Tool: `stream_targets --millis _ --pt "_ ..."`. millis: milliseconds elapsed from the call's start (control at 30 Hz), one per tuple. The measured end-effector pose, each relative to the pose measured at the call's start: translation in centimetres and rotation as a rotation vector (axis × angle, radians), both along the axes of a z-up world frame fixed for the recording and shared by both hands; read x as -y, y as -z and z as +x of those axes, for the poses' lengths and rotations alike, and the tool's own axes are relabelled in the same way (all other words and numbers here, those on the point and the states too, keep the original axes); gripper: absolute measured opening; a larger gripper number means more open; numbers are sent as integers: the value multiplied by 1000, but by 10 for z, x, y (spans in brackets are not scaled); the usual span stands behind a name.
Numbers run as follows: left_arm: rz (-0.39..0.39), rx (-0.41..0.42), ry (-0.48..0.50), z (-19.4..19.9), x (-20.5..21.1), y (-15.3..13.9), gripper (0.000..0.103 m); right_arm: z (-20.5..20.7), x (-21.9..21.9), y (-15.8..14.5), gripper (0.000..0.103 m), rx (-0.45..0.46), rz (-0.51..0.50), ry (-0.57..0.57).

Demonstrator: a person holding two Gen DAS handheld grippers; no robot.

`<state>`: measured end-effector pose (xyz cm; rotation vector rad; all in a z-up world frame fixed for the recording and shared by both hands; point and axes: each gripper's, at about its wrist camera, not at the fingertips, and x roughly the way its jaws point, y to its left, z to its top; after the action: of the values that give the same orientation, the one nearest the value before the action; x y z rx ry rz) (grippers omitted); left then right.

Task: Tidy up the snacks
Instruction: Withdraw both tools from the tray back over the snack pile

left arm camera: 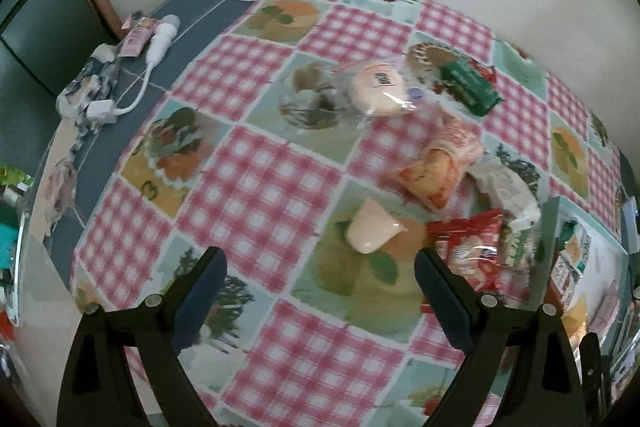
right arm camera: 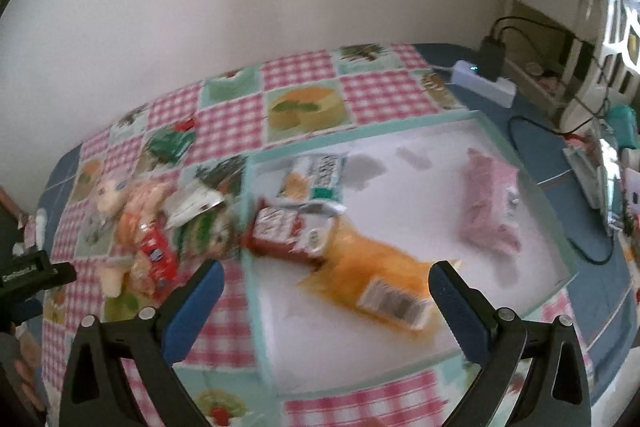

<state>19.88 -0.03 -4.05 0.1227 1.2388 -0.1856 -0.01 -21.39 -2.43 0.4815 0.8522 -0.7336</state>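
Four snack packets (right arm camera: 380, 279) in white tray (right arm camera: 556, 247)

Soft daylight, motion blur (fisheye-warped edges).

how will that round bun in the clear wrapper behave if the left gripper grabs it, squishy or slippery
The wrapped bun looks soft and puffy, so it would probably squash under firm pads. Its clear film shows glossy highlights and loose crinkled ends, so it may slip or be pinched alone. It looks light for its size, so a nudge would likely slide it across the tablecloth. The left gripper is open.
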Motion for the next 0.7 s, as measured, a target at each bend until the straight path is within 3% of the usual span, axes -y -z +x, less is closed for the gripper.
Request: stream_targets --millis 367,700 --pt "22 -7 -38 14 -27 8 95 47 -59 12 103 -29 22 -147" --pt "27 0 -13 16 -23 8 95 69 -73 19 103 -38 40 -225"
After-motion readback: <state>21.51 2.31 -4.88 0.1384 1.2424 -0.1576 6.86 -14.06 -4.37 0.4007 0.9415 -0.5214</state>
